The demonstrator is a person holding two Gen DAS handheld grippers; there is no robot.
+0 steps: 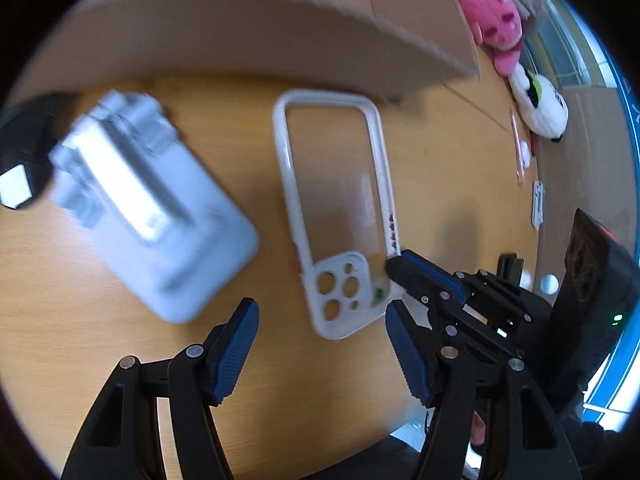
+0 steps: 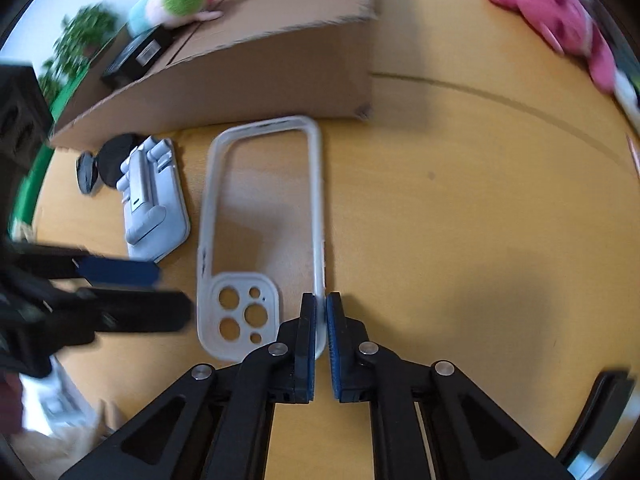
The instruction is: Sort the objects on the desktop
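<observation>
Phone case point(image 2: 262, 236), clear w/ a white rim, is seen lying flat on a wooden desk point(image 2: 460, 208), camera cut-outs toward the viewer. Its right rim is pinched near the bottom corner by the right gripper point(image 2: 321, 312), whose blue pads are closed tight on the thin edge. In the left wrist view the same case point(image 1: 334, 216) is shown w/ the right gripper point(image 1: 394, 284) clamped at the corner next to the cut-outs.

The left gripper point(image 1: 320, 344) is held spread wide above the desk point(image 1: 80, 320), nothing between its fingers; the case's near end sits just ahead of the gap. In the right wrist view this gripper point(image 2: 160, 288) is seen blurred, coming in from the left edge, just beside the case's lower left corner.

A pale blue-grey folded phone stand point(image 1: 148, 208) is placed left of the case, a bit apart from it. A black round object point(image 2: 116, 158) is touching the stand's point(image 2: 154, 204) far end; what it is can't be told.

A cardboard box point(image 2: 240, 60) stands behind both, w/ a black item and a green-topped plush inside. A pink plush point(image 1: 494, 24) and a white plush point(image 1: 542, 104) are seen at the desk's far right.
</observation>
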